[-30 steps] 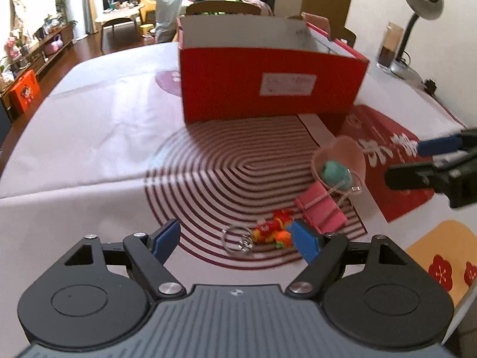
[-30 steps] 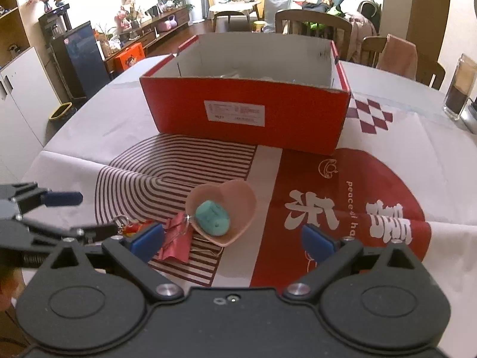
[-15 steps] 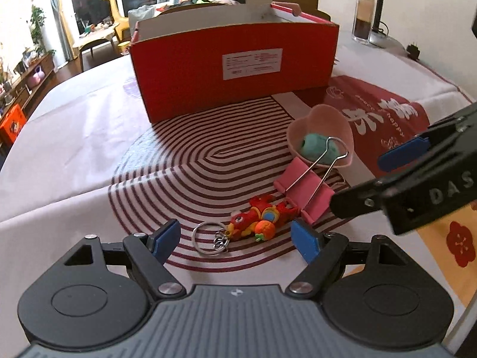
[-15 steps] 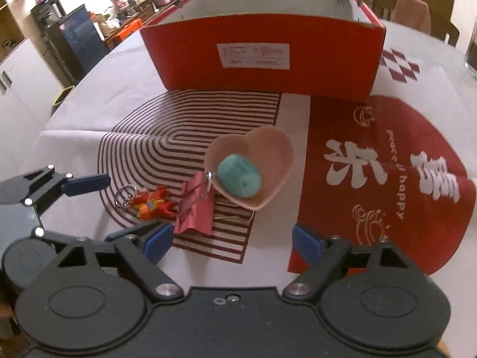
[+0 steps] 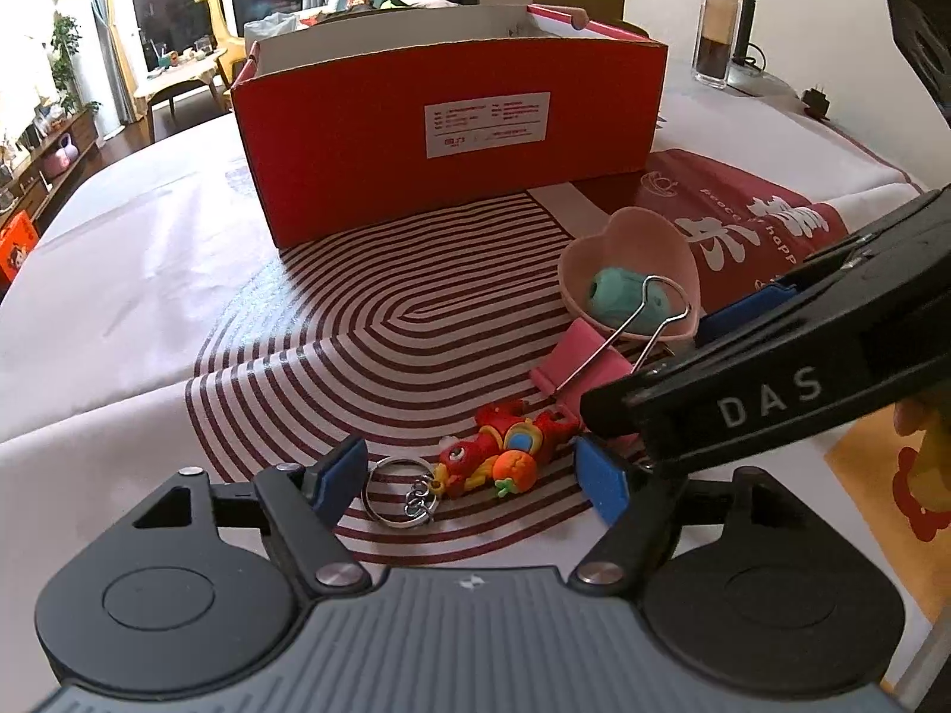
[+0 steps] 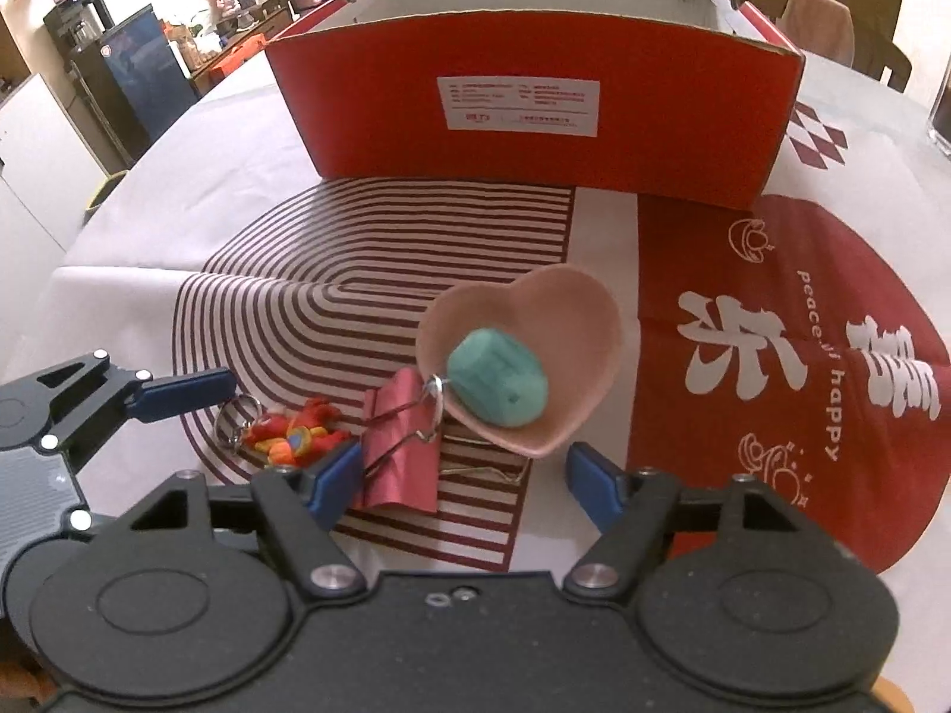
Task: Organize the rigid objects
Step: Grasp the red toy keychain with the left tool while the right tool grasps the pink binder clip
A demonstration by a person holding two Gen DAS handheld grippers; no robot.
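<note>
A red and orange keychain (image 5: 496,456) with a metal ring lies between the open fingers of my left gripper (image 5: 472,478). A pink binder clip (image 5: 585,365) lies just beyond it, against a pink heart-shaped dish (image 5: 630,261) that holds a teal lump (image 5: 624,294). In the right wrist view my right gripper (image 6: 463,475) is open, low over the binder clip (image 6: 404,463) and the near rim of the dish (image 6: 535,327); the keychain (image 6: 291,434) lies to its left. A red open cardboard box (image 6: 535,101) stands behind.
The table wears a white cloth with dark red stripes (image 5: 368,321) and a red printed patch (image 6: 772,321). A glass jar (image 5: 716,35) and a lamp base stand at the far right. Chairs and room furniture lie beyond the table.
Both grippers have moved forward and down toward the small objects. The right gripper has come in close beside the left one, over the binder clip. Both stay open.
</note>
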